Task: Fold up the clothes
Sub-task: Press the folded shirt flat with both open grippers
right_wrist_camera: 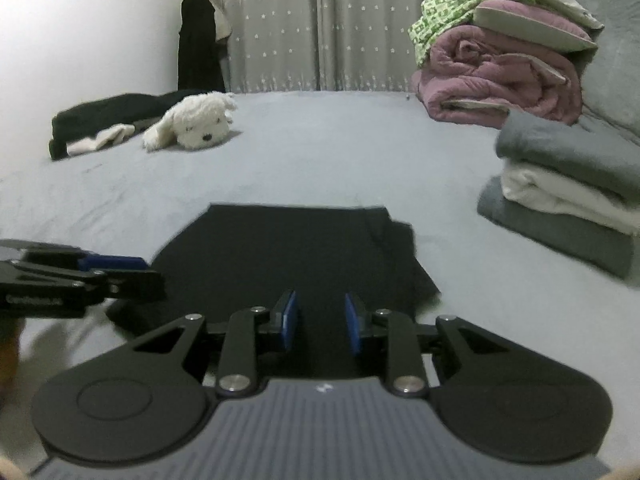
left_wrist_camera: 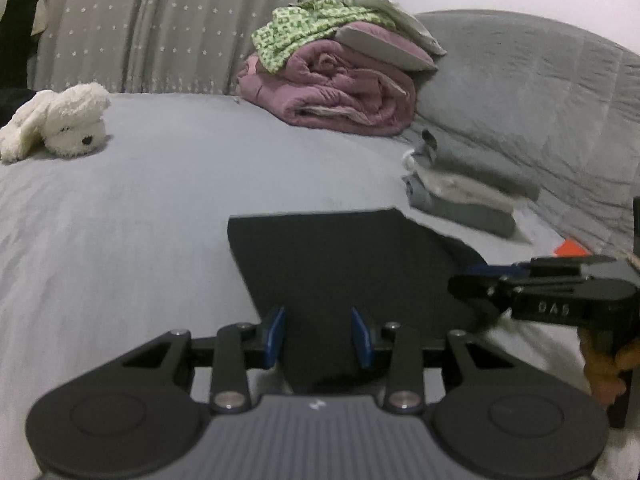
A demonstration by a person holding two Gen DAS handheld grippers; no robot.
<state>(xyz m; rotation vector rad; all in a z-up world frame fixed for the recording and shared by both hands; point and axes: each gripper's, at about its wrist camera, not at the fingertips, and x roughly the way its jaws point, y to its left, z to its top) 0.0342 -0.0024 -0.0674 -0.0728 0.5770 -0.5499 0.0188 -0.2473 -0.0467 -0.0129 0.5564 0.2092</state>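
Hovering side by side over the near edge of the dark garment [left_wrist_camera: 344, 264] spread flat on the bed [left_wrist_camera: 140, 208], the left tool [left_wrist_camera: 318, 334] and right tool [right_wrist_camera: 320, 322] both sit released, pads apart, nothing pinched. Whichever fold comes, I'd want both tools biting that hem level so the cloth travels square. Only the right view catches the black clothes [right_wrist_camera: 104, 120] far left behind the plush dog [right_wrist_camera: 196, 126].

Dim, flat indoor light; soft shadows; fisheye bending at edges, dark corners; both views slightly blurred, grainy.
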